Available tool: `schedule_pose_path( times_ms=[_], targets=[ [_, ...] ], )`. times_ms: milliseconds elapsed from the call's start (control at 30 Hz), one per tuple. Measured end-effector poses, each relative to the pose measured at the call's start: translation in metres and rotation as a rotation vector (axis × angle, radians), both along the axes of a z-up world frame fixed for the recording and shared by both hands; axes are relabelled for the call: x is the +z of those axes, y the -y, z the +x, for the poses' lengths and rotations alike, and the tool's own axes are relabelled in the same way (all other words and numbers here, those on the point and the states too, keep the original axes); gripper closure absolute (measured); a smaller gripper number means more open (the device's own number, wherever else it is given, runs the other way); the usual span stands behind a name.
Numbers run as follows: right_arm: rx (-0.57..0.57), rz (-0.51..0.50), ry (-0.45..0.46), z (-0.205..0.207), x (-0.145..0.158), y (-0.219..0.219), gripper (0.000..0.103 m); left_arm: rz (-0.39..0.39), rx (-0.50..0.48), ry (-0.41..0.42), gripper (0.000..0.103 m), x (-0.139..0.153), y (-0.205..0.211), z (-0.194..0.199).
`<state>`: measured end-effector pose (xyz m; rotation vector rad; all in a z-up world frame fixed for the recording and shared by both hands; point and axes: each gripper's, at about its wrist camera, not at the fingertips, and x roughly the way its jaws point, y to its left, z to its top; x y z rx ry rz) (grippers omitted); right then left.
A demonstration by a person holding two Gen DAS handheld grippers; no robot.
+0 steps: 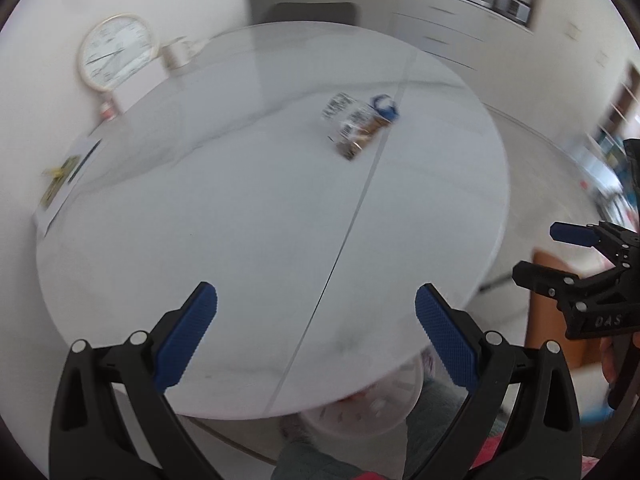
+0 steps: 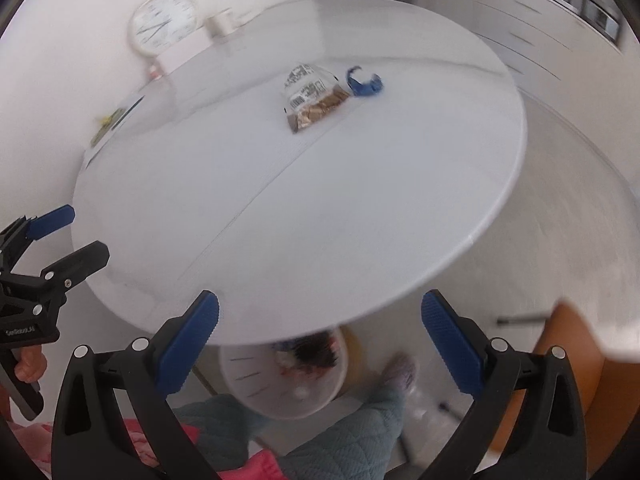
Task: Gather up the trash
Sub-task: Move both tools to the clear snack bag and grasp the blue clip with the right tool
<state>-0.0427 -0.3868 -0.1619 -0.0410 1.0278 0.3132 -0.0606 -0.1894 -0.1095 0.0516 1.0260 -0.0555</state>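
A clear snack wrapper (image 1: pixel 354 126) with brown contents and a crumpled blue scrap (image 1: pixel 385 107) lie together on the far part of the round white table (image 1: pixel 240 220). Both show in the right wrist view too, the wrapper (image 2: pixel 312 98) and the blue scrap (image 2: pixel 364 82). A white trash bin (image 2: pixel 288 380) with rubbish in it stands on the floor under the table's near edge. My left gripper (image 1: pixel 316 312) is open and empty over the near table edge. My right gripper (image 2: pixel 320 320) is open and empty above the bin, and it shows in the left wrist view (image 1: pixel 540 252).
A round wall clock (image 1: pixel 116 52) and a mug (image 1: pixel 176 52) stand at the table's far left. Papers (image 1: pixel 64 184) lie at the left rim. An orange chair (image 2: pixel 568 380) stands to the right. The person's legs (image 2: pixel 360 432) are below. The left gripper shows at the left of the right wrist view (image 2: pixel 60 236).
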Motion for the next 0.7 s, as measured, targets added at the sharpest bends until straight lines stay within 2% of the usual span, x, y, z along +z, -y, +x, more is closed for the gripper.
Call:
schedule_pose_path(
  times_ms=[67,133,200,333,467,700],
  targets=[
    [0.13,-0.029,0.019,0.027,0.004,0.012,0.002,-0.009,0.114,-0.011,0.008,0.0,0.02,0.013],
    [0.228,-0.118,0.032,0.049,0.01,0.021,0.002,-0.047,0.203,-0.037,0.008,0.001,0.034,0.022],
    [0.327,-0.15,0.065,0.069,0.023,0.034,0.002,-0.071,0.272,-0.05,0.008,0.006,0.05,0.028],
    [0.443,-0.143,0.079,0.102,0.038,0.052,0.002,-0.088,0.325,-0.027,0.008,0.021,0.074,0.029],
    [0.488,-0.144,0.101,0.12,0.042,0.055,0.002,-0.061,0.347,-0.021,0.008,0.025,0.087,0.032],
    [0.479,-0.096,0.107,0.134,0.054,0.05,0.002,-0.12,0.332,0.029,0.008,0.025,0.085,0.037]
  ],
)
